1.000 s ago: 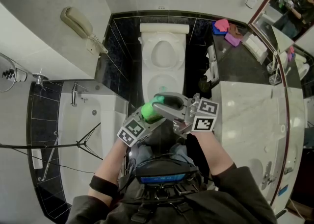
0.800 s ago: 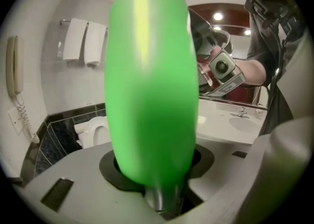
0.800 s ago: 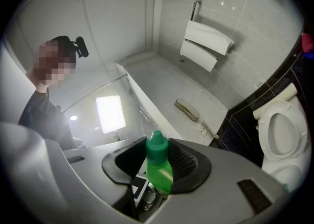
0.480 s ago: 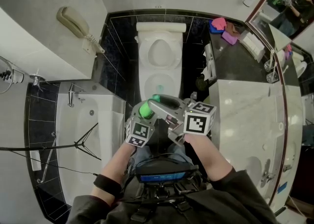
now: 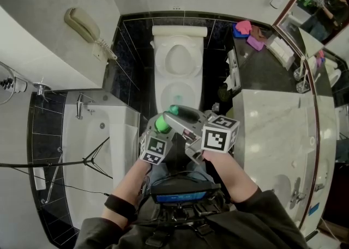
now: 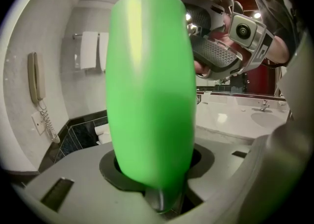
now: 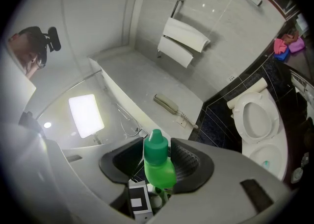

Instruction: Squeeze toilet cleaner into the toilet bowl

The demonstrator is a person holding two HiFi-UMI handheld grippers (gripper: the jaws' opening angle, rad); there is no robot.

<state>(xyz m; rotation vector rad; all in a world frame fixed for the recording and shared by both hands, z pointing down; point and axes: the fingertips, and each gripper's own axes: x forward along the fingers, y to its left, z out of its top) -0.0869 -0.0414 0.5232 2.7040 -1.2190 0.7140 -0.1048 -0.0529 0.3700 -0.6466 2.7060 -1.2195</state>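
moved: both grippers are sitting lower and nearer the person's body than a second ago. the left gripper (image 5: 158, 133) is tipping down more, and the right gripper (image 5: 179, 114) jaws have just been opening.
left tool: clamping the toilet cleaner bottle (image 6: 149, 90) around its green body, pads pressing on both sides.
right tool: jaws are standing apart round the cap (image 7: 156, 150). the cap is sitting between the pads, close to the ribbed one, with a gap showing on the other side, so nothing is squeezing it.
bottle place: hanging in the air in front of the person, short of the toilet bowl (image 5: 192, 87), cap end pointing toward it. the seat is standing raised, leaving the bowl open.
step, my read: looks like working the cap loose. nothing is going into the bowl yet.
handling: soft plastic, probably light to medium, and glossy so likely slippery. the walls are going to give under pressure, so a hard clamp with the cap off is risking an early squirt.
where to hold: mid body for squeezing; the cap only by its sides for twisting.
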